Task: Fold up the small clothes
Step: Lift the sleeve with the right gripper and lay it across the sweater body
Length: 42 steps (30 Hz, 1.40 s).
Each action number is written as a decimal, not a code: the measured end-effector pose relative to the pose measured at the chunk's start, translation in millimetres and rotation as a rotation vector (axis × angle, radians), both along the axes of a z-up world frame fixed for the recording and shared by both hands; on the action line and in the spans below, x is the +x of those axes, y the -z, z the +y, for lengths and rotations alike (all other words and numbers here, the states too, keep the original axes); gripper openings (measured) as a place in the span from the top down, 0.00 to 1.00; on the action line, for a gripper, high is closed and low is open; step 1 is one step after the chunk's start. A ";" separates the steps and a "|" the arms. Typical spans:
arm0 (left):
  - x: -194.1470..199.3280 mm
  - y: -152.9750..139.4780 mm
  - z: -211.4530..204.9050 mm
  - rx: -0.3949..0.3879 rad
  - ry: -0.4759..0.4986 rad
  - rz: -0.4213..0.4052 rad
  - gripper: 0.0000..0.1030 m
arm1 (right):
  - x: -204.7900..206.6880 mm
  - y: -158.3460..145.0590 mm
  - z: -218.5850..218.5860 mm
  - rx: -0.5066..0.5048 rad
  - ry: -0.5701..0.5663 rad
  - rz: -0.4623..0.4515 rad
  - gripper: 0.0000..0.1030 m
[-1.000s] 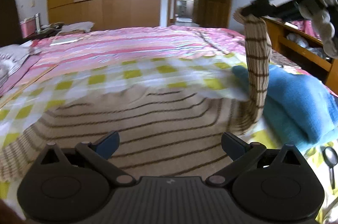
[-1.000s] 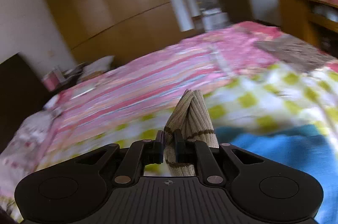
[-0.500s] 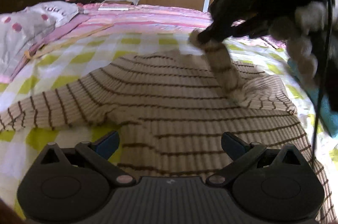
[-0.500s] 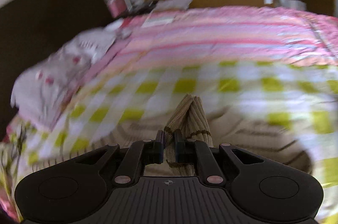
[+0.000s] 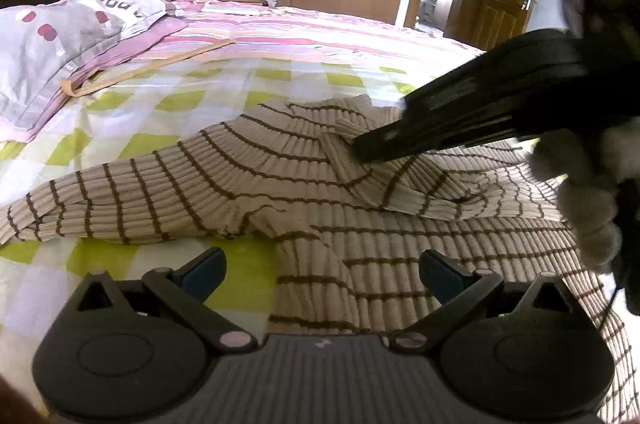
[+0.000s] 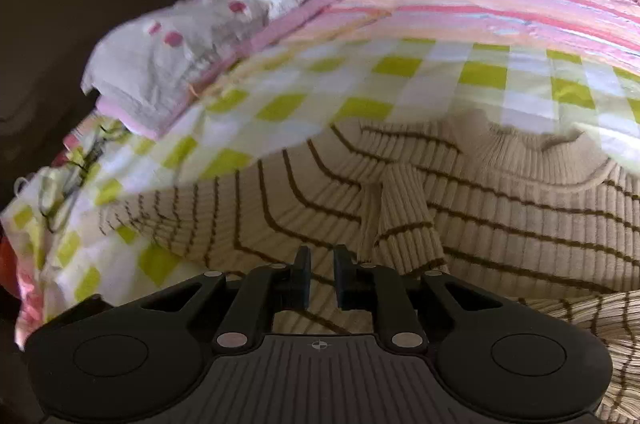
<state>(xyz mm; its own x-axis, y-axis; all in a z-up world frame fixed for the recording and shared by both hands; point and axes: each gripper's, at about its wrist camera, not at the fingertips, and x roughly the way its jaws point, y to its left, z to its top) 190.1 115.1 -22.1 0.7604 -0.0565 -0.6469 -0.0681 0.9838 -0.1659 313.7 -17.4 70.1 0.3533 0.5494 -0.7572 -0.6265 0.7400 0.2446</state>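
Observation:
A beige ribbed sweater with brown stripes [image 5: 256,180] lies spread on the bed. Its right sleeve [image 5: 360,168] is folded across the chest; its left sleeve [image 5: 80,208] stretches out to the left. My left gripper [image 5: 322,270] is open and empty, low over the sweater's hem. My right gripper [image 6: 320,276] has its jaws a narrow gap apart with nothing between them; the sleeve cuff [image 6: 404,224] lies just ahead and right of it on the sweater [image 6: 520,224]. The right gripper also shows in the left wrist view [image 5: 360,152], tips at the folded sleeve.
The bed has a yellow-green checked sheet [image 5: 168,104] and a pink striped cover [image 5: 300,32] beyond. A grey pillow with pink dots [image 5: 60,40] lies at the left by the dark headboard. Wooden wardrobes and a door stand at the back.
My right gripper carried the sleeve leftward across the sweater, lowered it onto the chest and let go of the cuff. My left gripper stayed open and shifted slightly.

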 end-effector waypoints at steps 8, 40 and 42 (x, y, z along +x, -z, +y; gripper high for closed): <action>6.4 0.1 4.8 0.005 -0.019 -0.005 0.00 | 11.3 -8.2 -15.6 -0.072 0.059 -0.072 0.86; 4.1 -0.8 13.6 -0.005 -0.020 -0.013 0.00 | 19.1 6.9 57.1 -0.140 -0.050 -0.104 0.94; 4.7 0.1 12.9 -0.007 -0.016 -0.011 0.00 | 9.2 -0.6 59.9 -0.107 -0.129 -0.110 0.94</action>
